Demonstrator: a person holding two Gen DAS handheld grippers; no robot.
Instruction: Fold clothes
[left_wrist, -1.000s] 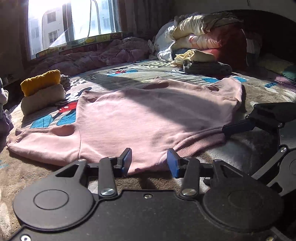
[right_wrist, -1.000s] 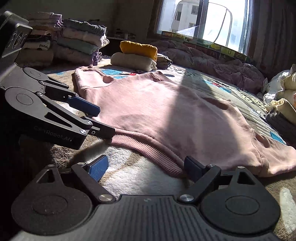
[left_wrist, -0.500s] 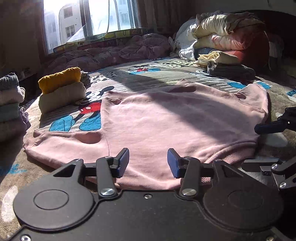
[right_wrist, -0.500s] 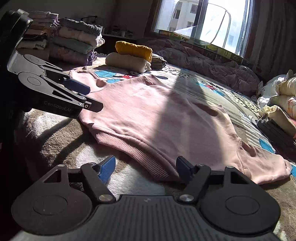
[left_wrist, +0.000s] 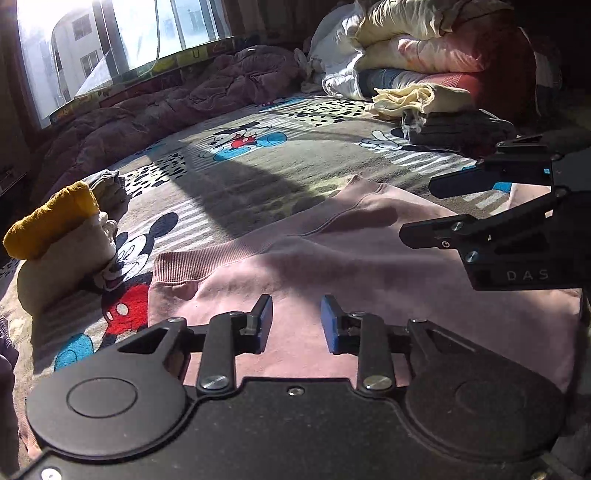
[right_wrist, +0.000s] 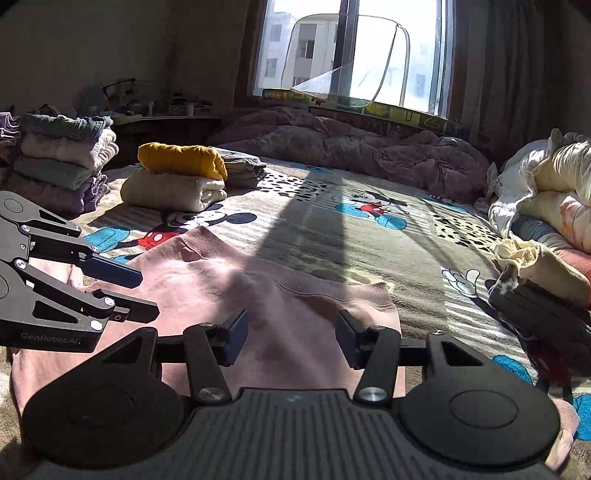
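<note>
A pink sweatshirt (left_wrist: 332, 258) lies on the cartoon-print blanket (left_wrist: 258, 155), doubled over, with its ribbed hem (left_wrist: 258, 243) along the far edge. My left gripper (left_wrist: 295, 321) hovers open over the near part of the cloth, nothing between its blue pads. Over the same garment (right_wrist: 295, 295), my right gripper (right_wrist: 291, 338) is also open and empty. Each gripper shows in the other's view: the right gripper (left_wrist: 415, 210) at the right, the left gripper (right_wrist: 147, 295) at the left. A pink sleeve end (right_wrist: 561, 424) sticks out at the lower right.
A yellow and cream folded pile (right_wrist: 177, 173) sits at the far left, beside a taller stack of folded clothes (right_wrist: 62, 158). A rumpled purple quilt (right_wrist: 351, 147) lies under the window. Heaped bedding (left_wrist: 424, 44) and a dark folded garment (right_wrist: 535, 306) are at the right.
Both grippers have moved forward over the sweatshirt. The ribbed hem, near my fingers before, now lies at the far edge, so the garment is folded over.
</note>
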